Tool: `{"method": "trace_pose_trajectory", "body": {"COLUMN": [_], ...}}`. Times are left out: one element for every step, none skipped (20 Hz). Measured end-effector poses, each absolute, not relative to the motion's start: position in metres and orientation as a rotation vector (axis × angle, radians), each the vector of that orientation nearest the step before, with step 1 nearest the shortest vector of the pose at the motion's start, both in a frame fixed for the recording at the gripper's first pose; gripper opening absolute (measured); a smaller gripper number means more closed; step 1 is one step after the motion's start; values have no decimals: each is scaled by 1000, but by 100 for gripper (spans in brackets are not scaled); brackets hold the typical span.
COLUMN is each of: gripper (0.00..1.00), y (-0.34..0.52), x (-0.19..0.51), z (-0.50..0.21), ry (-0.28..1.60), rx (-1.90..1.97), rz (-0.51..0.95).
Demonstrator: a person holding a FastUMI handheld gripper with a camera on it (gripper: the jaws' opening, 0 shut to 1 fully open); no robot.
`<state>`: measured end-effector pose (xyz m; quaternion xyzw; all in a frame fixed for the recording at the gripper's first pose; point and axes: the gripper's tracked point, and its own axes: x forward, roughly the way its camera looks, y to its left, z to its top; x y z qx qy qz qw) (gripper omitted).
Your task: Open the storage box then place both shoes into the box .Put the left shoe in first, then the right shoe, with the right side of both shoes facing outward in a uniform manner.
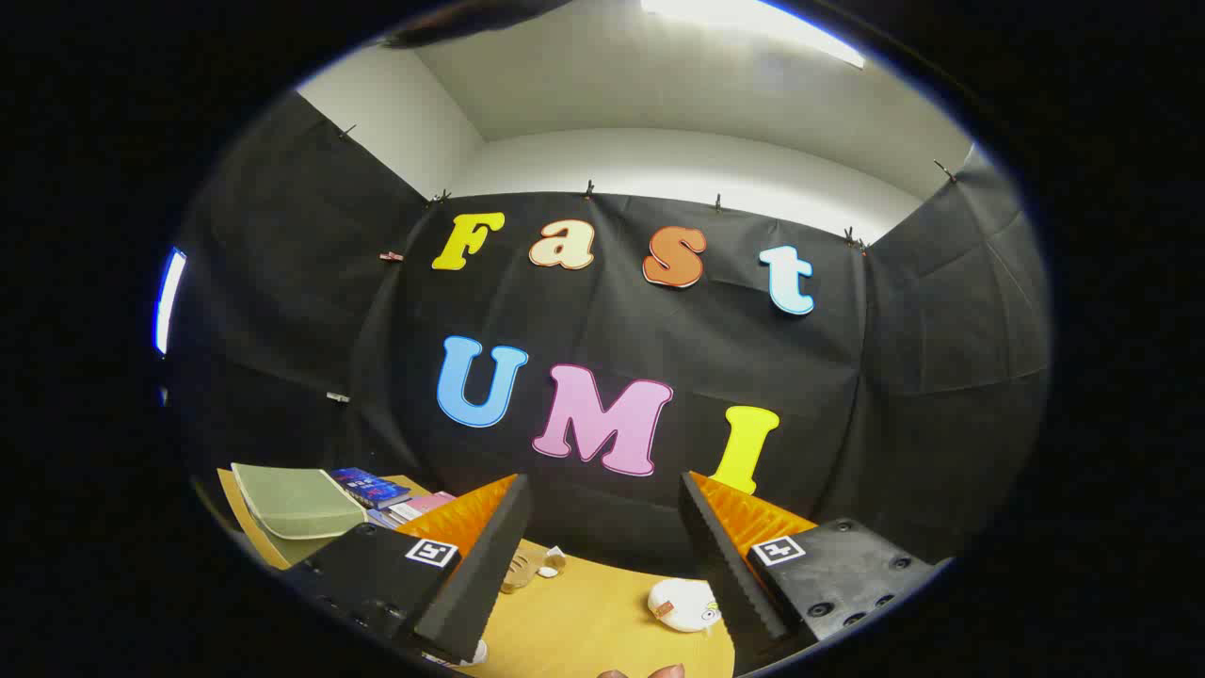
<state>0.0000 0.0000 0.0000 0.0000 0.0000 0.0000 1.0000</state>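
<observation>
My gripper (602,477) is open and held above a yellow table (593,621), tilted up toward the booth wall, with nothing between its fingers. Low between the fingers, close to the right one, lies a small white shoe (682,603) with a tan patch. A tan and white shoe-like thing (527,567) lies beside the left finger, partly hidden by it. Beyond the left finger, at the table's far left, sits a pale green storage box (294,506); I see its flat pale top and cannot tell whether it is open.
Several books (372,490) are stacked just right of the green box. A small white thing (477,652) peeks out under the left finger. A person's fingertips (650,671) show at the near table edge. Black cloth walls close in behind and on both sides.
</observation>
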Motion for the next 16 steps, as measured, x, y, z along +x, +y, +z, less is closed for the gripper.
{"method": "trace_pose_trajectory", "body": {"gripper": [97,97,97,97,97,97,97,97,97,97,97,97,97,97,97,97], "y": [0,0,-1,-1,0,1,1,1,1,3,5,4,5,6,6,5], "x": [0,0,1,1,2,2,2,3,3,4,4,4,5,4,4,4], "z": [1,1,2,2,0,-1,-2,-3,-5,-6,-5,-5,-5,-5,-3,-3], "ry": [-2,-4,-7,-7,-4,0,3,4,8,11,12,12,12,9,6,3], "rx": [1,3,8,12,16,17,15,10,8,8,9,8,8,8,6,5], "rz": [-1,-1,-2,-2,1,1,3,1,3,7,9,9,11,14,12,10]}}
